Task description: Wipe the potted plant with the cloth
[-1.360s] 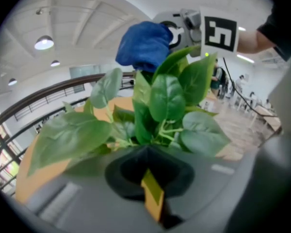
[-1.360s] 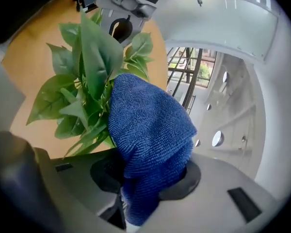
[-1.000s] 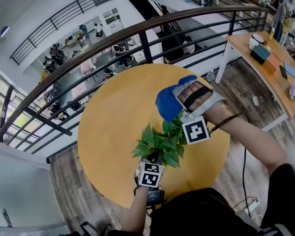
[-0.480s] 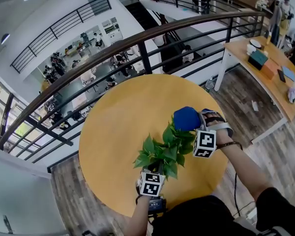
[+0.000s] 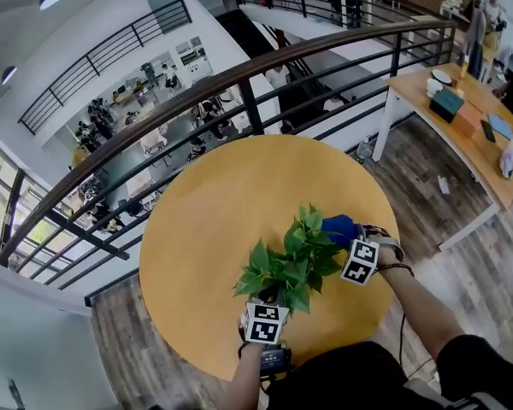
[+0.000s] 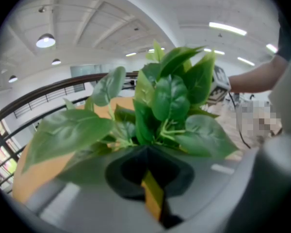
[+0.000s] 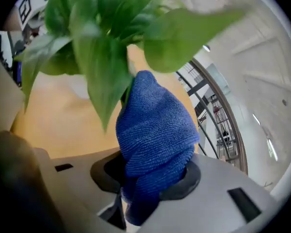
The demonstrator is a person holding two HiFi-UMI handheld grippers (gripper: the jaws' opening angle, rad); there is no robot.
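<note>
As my right gripper (image 7: 153, 178) pinches the blue cloth (image 7: 155, 130) and my left gripper (image 6: 148, 169) sits shut, a round yellow table (image 5: 205, 229) fronts a balcony railing (image 5: 244, 58).

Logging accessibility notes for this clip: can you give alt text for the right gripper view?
A bunched blue cloth, clamped in the right gripper, sits up against the green leaves of the potted plant that fill the top of the frame. Behind are the yellow tabletop and a dark railing.

Head cam: steeply down over table (image 5: 205, 229). Gripper cams: close on plant (image 5: 289, 261) from opposite sides; all three share it.
</note>
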